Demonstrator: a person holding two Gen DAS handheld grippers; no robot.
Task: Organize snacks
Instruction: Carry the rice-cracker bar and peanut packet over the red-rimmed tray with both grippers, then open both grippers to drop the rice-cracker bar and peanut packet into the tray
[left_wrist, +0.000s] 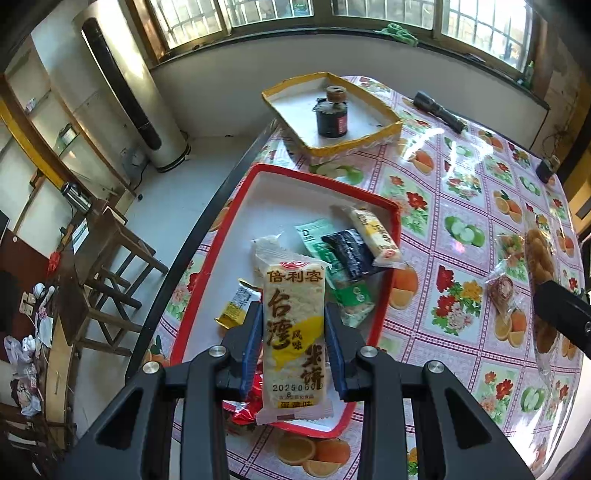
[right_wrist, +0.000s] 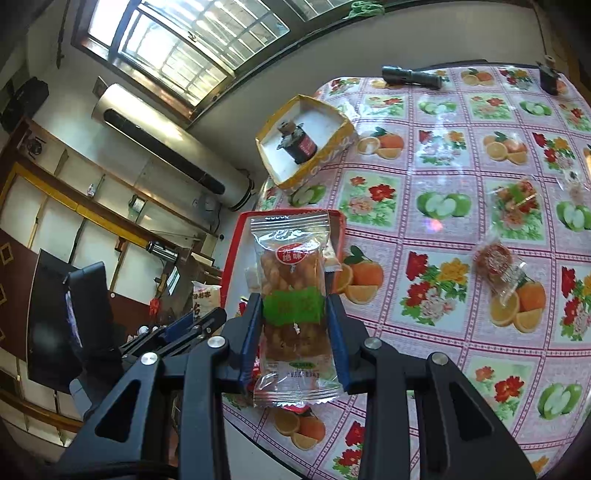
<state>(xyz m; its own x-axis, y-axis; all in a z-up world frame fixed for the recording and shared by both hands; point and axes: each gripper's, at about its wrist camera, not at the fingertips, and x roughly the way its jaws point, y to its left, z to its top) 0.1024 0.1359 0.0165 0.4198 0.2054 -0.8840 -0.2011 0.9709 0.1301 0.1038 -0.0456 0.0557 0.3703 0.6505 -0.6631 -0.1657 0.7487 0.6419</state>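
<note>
My left gripper (left_wrist: 293, 314) is shut on a white and yellow rice cracker packet (left_wrist: 295, 332), held above the red-rimmed tray (left_wrist: 325, 181). Several snack packets lie in that tray: a green one (left_wrist: 314, 240), a dark one (left_wrist: 349, 253), a yellow-white one (left_wrist: 375, 232) and a small yellow one (left_wrist: 236, 308). In the right wrist view my right gripper (right_wrist: 293, 306) is shut on a clear packet of fried twists (right_wrist: 293, 306), held over the near end of the red tray (right_wrist: 231, 258). A round brown snack in clear wrap (right_wrist: 495, 262) lies on the tablecloth to the right.
A yellow-edged box (left_wrist: 347, 146) holding a dark jar (left_wrist: 332, 116) stands beyond the tray. A black flashlight (left_wrist: 439, 110) lies at the table's far side. The table's left edge (left_wrist: 207, 221) drops to the floor, with wooden stools (left_wrist: 110, 258) below. Another wrapped snack (right_wrist: 515, 197) lies far right.
</note>
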